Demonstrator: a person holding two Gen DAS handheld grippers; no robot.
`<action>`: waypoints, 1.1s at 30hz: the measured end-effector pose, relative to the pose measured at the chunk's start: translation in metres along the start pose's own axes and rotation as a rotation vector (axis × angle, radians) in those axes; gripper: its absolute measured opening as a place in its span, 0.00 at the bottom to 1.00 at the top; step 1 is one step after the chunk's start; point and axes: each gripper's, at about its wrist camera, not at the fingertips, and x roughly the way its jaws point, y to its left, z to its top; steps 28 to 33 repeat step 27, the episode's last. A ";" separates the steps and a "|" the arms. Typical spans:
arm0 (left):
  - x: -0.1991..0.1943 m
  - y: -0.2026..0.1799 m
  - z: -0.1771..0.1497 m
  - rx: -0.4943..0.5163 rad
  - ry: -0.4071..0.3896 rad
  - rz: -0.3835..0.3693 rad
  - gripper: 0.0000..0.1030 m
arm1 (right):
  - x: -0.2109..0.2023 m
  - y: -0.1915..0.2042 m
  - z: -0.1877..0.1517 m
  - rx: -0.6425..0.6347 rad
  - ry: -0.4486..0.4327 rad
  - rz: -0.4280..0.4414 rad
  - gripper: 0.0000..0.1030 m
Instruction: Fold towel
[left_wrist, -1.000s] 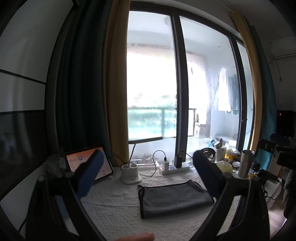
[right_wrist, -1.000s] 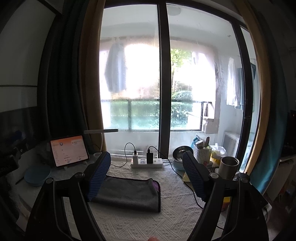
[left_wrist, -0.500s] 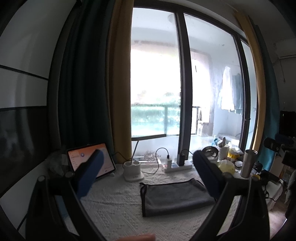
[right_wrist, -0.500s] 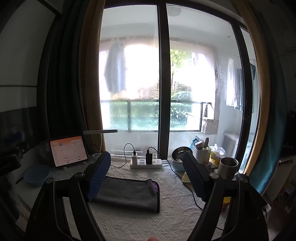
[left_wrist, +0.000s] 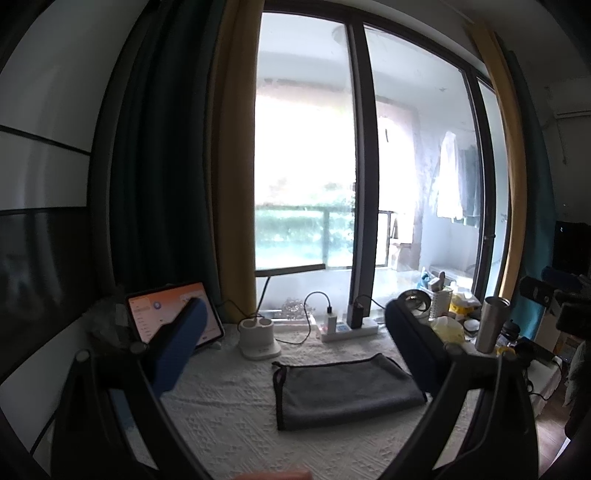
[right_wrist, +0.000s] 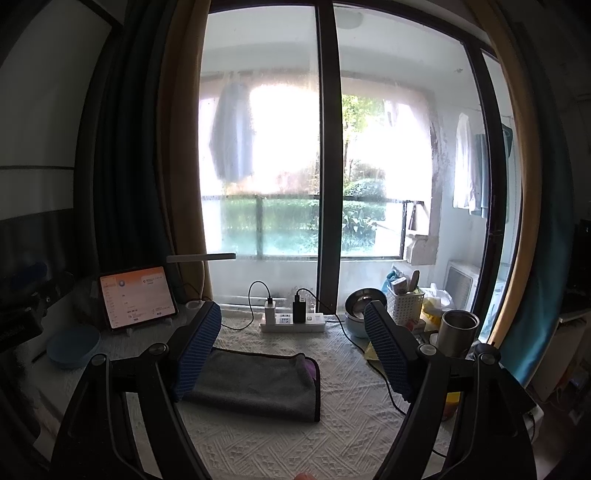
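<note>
Tablet (left_wrist: 173, 321) screen: right part covered by the left tongs' (left_wrist: 291, 343) left finger in left wrist view; text too small to read in either view. Towel (right_wrist: 255, 384) left end hidden behind the right tongs' (right_wrist: 291, 354) left finger; in left wrist view its far right corner sits behind the right finger. Purple bit at the towel's right fold, can't tell what. Basket (right_wrist: 406, 304) contents too small to identify. Steel bowl (right_wrist: 360, 306) partly hidden by the right finger. Blurred fingertip (left_wrist: 273, 474) cut off at bottom edge. Desk's (right_wrist: 332, 435) near edge cut off.
</note>
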 end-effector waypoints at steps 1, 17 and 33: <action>0.000 0.000 0.000 -0.001 0.001 -0.002 0.95 | 0.000 0.000 0.000 0.000 0.001 0.001 0.80; 0.002 -0.003 0.000 0.003 0.008 -0.009 0.95 | 0.004 0.008 -0.002 -0.004 0.008 0.007 0.80; 0.008 -0.006 -0.002 0.024 -0.008 0.002 0.95 | 0.008 0.011 -0.003 -0.017 0.006 0.007 0.80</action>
